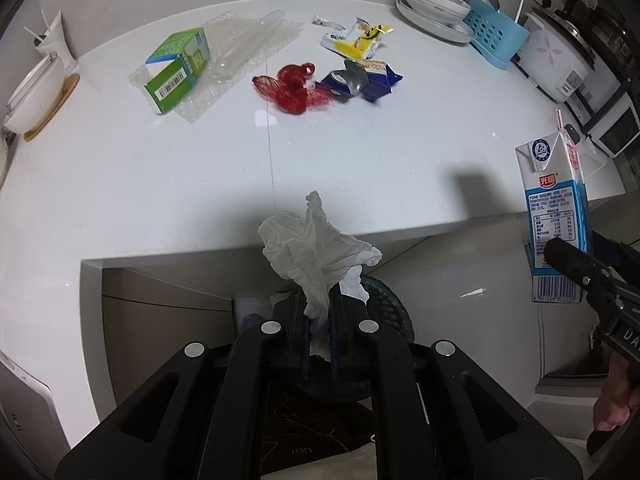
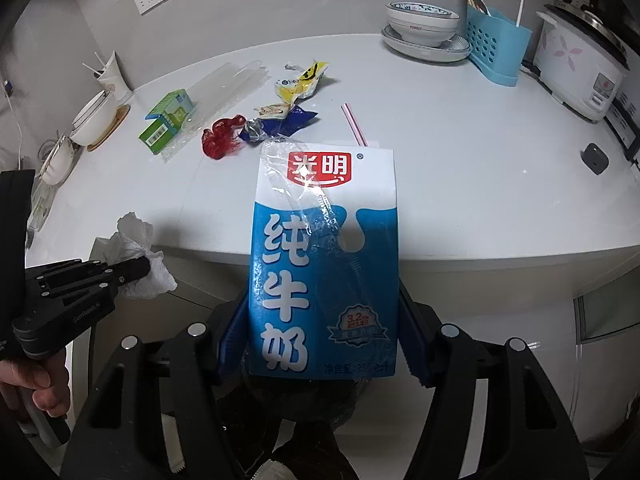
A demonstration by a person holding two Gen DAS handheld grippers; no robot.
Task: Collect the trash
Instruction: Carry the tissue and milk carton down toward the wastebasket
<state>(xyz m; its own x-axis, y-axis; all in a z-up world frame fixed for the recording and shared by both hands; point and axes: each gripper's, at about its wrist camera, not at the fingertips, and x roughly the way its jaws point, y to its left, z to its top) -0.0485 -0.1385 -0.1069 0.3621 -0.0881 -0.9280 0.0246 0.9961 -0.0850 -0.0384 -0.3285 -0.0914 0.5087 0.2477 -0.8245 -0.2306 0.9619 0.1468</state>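
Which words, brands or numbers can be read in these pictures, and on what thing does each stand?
"光明": red badge on the milk carton
"纯牛奶": carton front
"3.2": carton seal
"PERFECT": bowl
"HMY": dark item below the left gripper
Carton nutrition table, barcode digits, volume line and green box print: too small or blurred.

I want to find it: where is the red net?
In the left wrist view, the red net lies mid-counter, touching the blue wrapper on its right.

One milk carton [image 2: 323,264], one tissue [image 1: 316,240], one green box [image 1: 178,68], one red net [image 1: 294,88], two wrappers [image 1: 358,38].
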